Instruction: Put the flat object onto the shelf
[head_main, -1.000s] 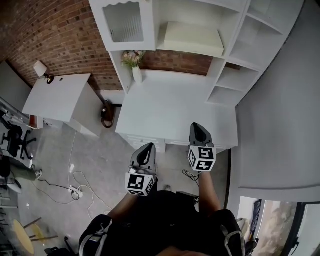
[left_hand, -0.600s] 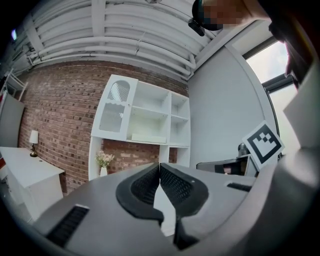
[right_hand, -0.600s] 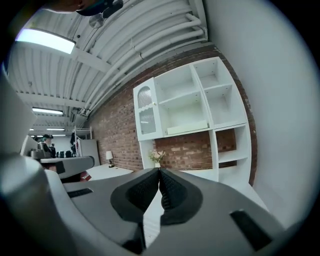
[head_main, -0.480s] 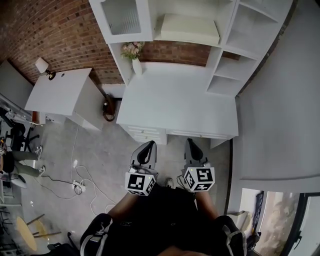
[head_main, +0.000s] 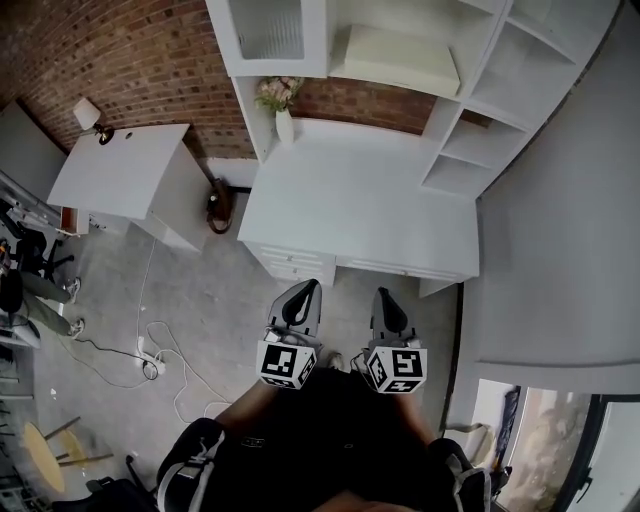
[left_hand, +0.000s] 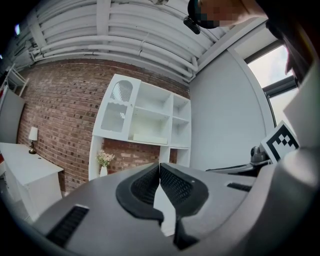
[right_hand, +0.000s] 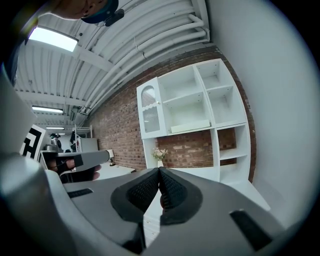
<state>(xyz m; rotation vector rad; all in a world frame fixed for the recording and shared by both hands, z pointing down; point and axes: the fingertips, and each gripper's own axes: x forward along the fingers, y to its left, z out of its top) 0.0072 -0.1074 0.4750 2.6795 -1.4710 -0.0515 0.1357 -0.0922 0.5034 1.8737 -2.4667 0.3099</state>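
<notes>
Grey floor spread under the person, who stood a little back from the furniture with both tools held low in front of the body.

The left gripper had its two ribbed pads pressed together at the tips, with nothing caught between them. The right gripper, just beside it, was the same: jaws pressed tight together and empty. Both pointed forward towards the desk, each with its marker cube nearest the person's body.

Ahead of the tips stood a white desk with drawers along its front edge, its top bare apart from a small white vase of pale flowers at the back left corner. Behind and above the desk rose a white shelf unit against a brick wall, with a ribbed-glass door on its left part.

The flat object (a pale cream slab, as far as I could see) lay flat on the wide middle shelf above the desk, well apart from both tools.

Off to the left, a white cabinet stood by the brick wall with a small lamp at its far corner. Thin cables trailed over the floor near it.
</notes>
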